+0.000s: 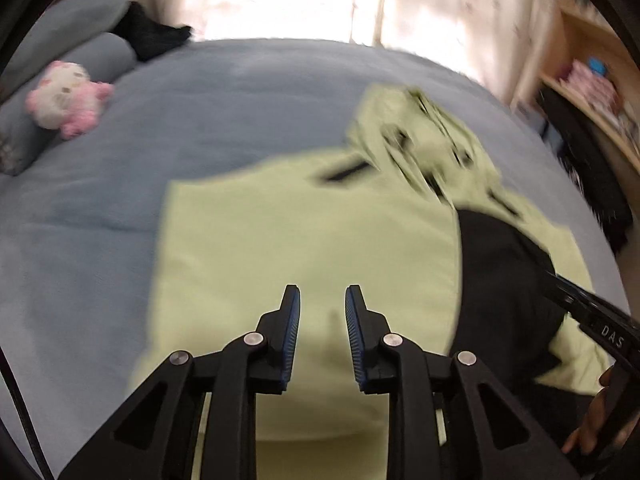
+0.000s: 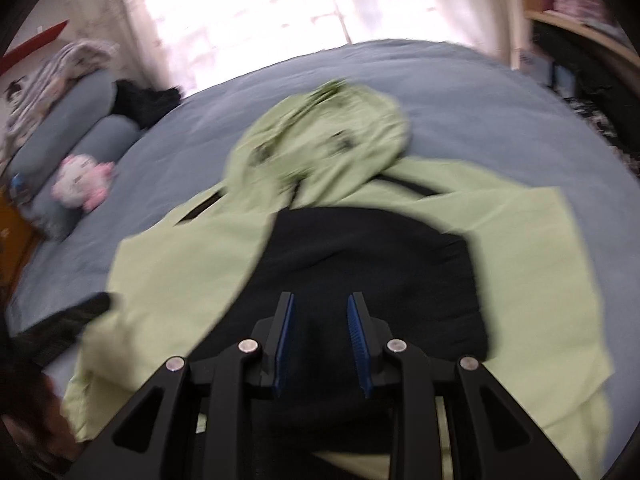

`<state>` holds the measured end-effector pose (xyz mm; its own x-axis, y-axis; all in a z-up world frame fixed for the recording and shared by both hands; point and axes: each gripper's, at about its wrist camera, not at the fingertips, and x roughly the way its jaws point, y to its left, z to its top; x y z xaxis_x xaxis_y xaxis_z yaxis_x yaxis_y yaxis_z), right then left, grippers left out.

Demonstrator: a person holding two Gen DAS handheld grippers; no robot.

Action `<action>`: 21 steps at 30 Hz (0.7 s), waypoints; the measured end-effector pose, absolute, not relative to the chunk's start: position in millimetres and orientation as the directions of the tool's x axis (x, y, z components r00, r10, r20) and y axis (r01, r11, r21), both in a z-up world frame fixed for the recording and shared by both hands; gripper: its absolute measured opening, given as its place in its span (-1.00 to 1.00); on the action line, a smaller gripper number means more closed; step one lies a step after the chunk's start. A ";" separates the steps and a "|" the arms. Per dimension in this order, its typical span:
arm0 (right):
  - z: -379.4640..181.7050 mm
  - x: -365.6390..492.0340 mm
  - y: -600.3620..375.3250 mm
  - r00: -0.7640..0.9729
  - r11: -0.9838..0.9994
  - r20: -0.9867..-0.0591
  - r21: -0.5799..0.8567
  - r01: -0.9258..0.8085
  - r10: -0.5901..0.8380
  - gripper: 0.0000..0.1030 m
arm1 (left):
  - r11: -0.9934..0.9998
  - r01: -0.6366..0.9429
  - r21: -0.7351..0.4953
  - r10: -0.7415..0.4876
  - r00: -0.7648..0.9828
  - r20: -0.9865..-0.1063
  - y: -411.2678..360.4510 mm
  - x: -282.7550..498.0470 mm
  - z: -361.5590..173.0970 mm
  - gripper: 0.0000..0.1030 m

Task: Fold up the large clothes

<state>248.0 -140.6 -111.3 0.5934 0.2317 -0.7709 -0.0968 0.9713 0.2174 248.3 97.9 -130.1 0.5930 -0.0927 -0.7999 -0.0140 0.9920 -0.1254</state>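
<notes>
Pale green hooded jacket (image 1: 304,240) is lying spread on the blue bedspread (image 1: 120,208) in the left wrist view, its hood at the far right; the left gripper (image 1: 322,300) is hovering over it, jaws parted and empty. A pink plush toy (image 1: 66,98) is sitting far left. From the right wrist, the right gripper (image 2: 321,306) is hanging open above the jacket's black lining (image 2: 360,256).

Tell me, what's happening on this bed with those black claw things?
A person holds a gripper in each hand over a green jacket spread on the bed, hood away from them, black lining showing. The left gripper hovers over the green side, the right gripper over the black middle. Both are open, holding nothing. No fold shows yet.
</notes>
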 end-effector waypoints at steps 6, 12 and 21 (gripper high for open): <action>-142.6 242.3 -97.1 0.493 0.956 -0.823 0.197 -0.218 0.282 -0.47 | 1.000 0.001 -0.030 -0.026 0.554 -0.832 70.6 253.1 -168.3 -0.45; -150.2 243.0 -146.3 0.534 0.997 -0.844 0.011 -0.080 0.052 -0.48 | 0.994 -0.110 -0.014 0.051 0.566 -0.823 129.1 262.6 -175.8 -0.44; -143.2 236.3 -197.7 0.554 0.998 -0.832 0.060 0.033 0.032 -0.73 | 0.984 -0.171 0.040 0.132 0.570 -0.811 165.3 257.6 -173.0 -0.44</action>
<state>236.3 -197.7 -143.2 0.5542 0.0320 -0.8317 0.0328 0.9976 0.0602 257.6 165.3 -173.0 0.5700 0.1324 -0.8109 -0.1711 0.9844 0.0405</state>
